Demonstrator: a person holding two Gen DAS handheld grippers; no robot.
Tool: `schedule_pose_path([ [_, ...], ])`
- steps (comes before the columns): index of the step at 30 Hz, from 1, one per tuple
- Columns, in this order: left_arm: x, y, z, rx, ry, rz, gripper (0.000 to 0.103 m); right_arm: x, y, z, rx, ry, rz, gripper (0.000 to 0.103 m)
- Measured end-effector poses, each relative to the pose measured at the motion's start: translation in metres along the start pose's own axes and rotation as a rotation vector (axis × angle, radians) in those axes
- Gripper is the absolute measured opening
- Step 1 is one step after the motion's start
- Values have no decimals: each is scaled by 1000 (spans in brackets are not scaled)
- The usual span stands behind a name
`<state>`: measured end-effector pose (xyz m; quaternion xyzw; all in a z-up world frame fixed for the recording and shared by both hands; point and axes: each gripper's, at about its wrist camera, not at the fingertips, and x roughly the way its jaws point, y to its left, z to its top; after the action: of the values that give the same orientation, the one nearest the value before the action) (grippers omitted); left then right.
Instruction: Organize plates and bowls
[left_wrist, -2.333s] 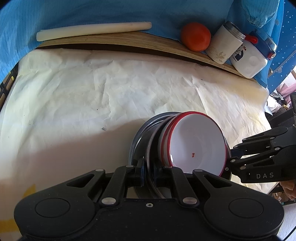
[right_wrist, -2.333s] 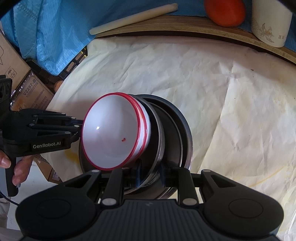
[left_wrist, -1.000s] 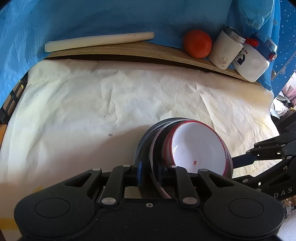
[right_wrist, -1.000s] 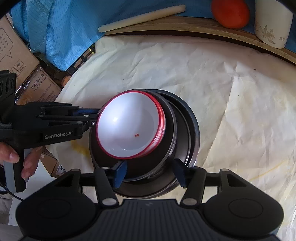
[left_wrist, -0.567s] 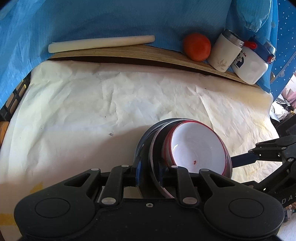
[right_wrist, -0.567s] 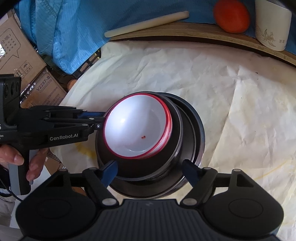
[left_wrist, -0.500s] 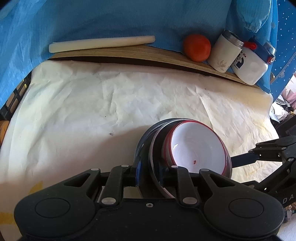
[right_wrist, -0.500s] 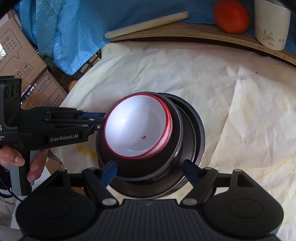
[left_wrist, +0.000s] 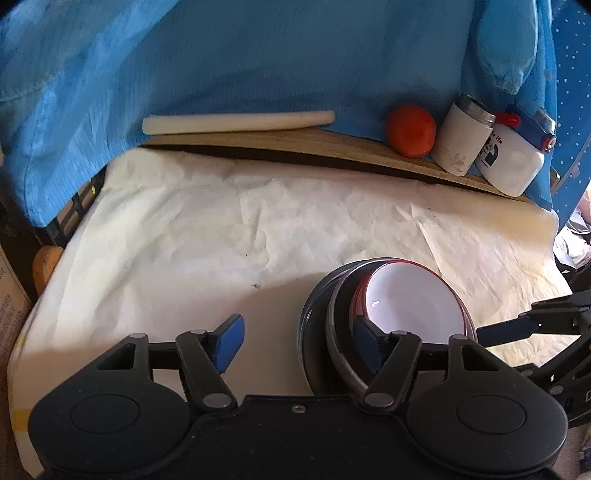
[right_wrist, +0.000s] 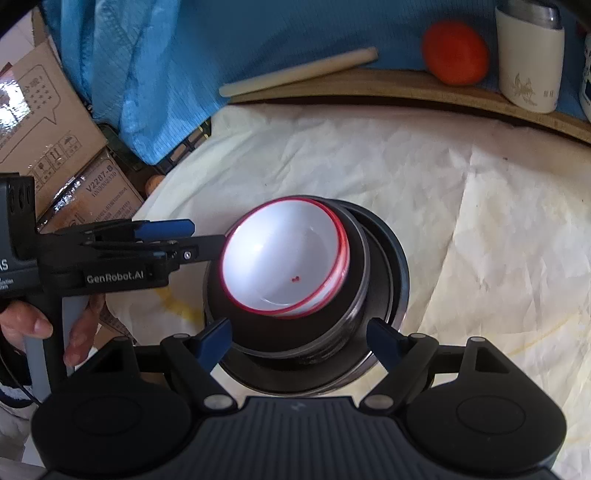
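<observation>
My left gripper (left_wrist: 297, 341) has just been spreading its jaws, and they stand wide now: one blue pad over bare paper, the other in front of the near rim of the stack, pressing nothing. My right gripper (right_wrist: 299, 341) is spread too, its pads either side of the dark plates (right_wrist: 384, 266) without touching them. The stack rests on the crumpled white paper (left_wrist: 240, 221): a white bowl with a red rim (right_wrist: 284, 258) nested in the plates. How many plates lie there I cannot tell; their rims overlap. A second red rim shows under the bowl, mostly hidden. My own body cuts off the stack's near edge in both views.
</observation>
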<state>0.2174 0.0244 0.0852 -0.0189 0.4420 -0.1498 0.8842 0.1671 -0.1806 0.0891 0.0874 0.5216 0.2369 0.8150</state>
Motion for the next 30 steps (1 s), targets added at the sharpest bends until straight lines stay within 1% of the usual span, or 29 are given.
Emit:
schedule_pose_path([
  [4,-5,-1,-6,-8,-36,5,73,-4,3,-3,-8,-30,-5,84],
  [11,-20,1,-20,-36,-118,19,86,-11,5,-14,7,-85,14,87],
  [13,-26,2,-25,-47,-149,19,88,-14,5,-19,11,-99,20,89],
  [14,-29,2,-28,-53,-170,18,91,-17,4,-22,11,-110,23,90],
  [17,-41,-1,-37,-57,-239,30,99,-23,3,-31,10,-155,26,92],
  [23,-56,-12,-59,-33,-350,70,101,-30,3,-60,10,-280,25,93],
  [27,-61,-16,-72,-42,-377,68,102,-36,5,-79,9,-367,30,95],
  [30,-64,-17,-82,-47,-393,74,102,-39,9,-94,-2,-434,6,98],
])
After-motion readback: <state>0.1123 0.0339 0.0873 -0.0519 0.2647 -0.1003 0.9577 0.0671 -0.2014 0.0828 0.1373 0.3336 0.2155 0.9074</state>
